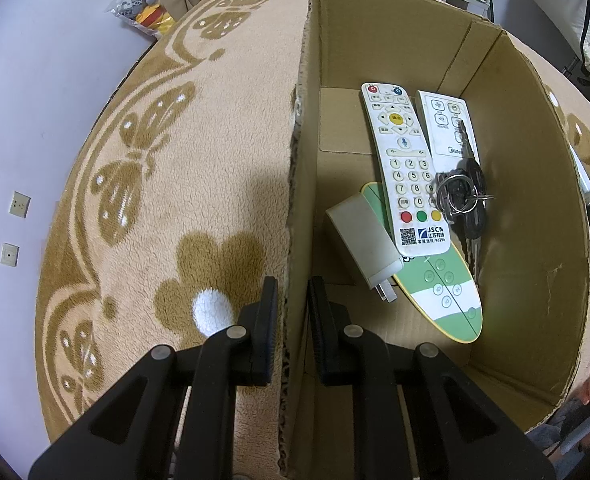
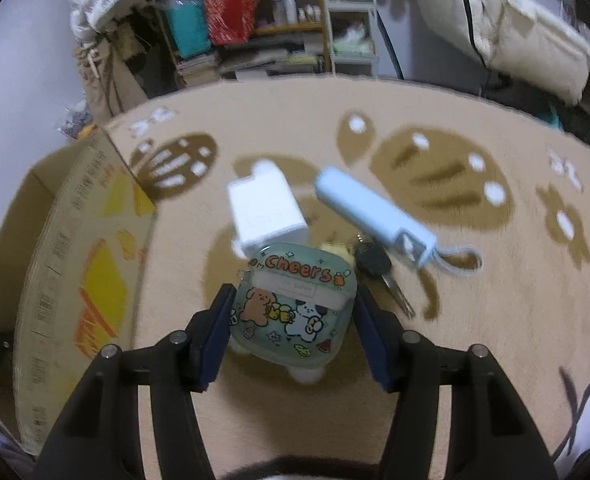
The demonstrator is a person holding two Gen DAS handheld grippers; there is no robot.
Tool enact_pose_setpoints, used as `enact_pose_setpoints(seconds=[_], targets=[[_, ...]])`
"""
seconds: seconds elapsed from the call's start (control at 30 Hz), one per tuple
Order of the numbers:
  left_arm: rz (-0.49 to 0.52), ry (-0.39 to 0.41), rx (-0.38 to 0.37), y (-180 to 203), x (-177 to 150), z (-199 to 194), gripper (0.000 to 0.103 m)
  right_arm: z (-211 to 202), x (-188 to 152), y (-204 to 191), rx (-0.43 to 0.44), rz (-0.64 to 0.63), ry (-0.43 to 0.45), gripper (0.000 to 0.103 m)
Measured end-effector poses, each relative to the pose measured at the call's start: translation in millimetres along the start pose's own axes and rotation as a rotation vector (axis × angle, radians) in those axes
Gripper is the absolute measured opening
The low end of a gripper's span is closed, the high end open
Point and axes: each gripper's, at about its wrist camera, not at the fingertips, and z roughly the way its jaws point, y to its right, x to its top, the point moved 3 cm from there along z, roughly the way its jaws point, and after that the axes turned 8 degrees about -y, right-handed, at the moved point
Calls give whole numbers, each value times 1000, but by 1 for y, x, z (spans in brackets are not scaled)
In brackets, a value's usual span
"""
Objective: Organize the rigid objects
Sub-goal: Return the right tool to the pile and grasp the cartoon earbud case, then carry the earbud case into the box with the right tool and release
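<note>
Now our right gripper (image 2: 293,316) brackets the earbud case (image 2: 293,304), jaws open, unclamped; box (image 2: 75,264) lies left, held by our left gripper (image 1: 293,308).

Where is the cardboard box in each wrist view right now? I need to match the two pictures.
Left wrist: the cardboard box fills the centre and right; its near wall runs between the left gripper fingers.
Right wrist: the same box stands at the left edge, printed outer side showing, left of the right gripper.
Shared landmark: the beige blanket with brown pattern.
</note>
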Motion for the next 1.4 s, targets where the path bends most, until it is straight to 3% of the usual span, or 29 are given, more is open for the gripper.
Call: enact_pose_setpoints(seconds=[0.43, 0.77, 1.03, 1.3, 1.4], targets=[[4, 0, 5, 2, 1, 0, 15, -60, 44, -69, 147, -110, 171, 63], [4, 0, 5, 2, 1, 0, 15, -91, 59, -121, 226, -210, 244, 63], [3, 0, 5, 2, 1, 0, 15, -76, 50, -156, 218, -328, 204, 63], [4, -1, 6, 1, 1, 0, 15, -43, 29, -161, 222, -352, 104, 63], [3, -1, 6, 2, 1, 0, 16, -41, 25, -159, 229, -350, 113, 62]])
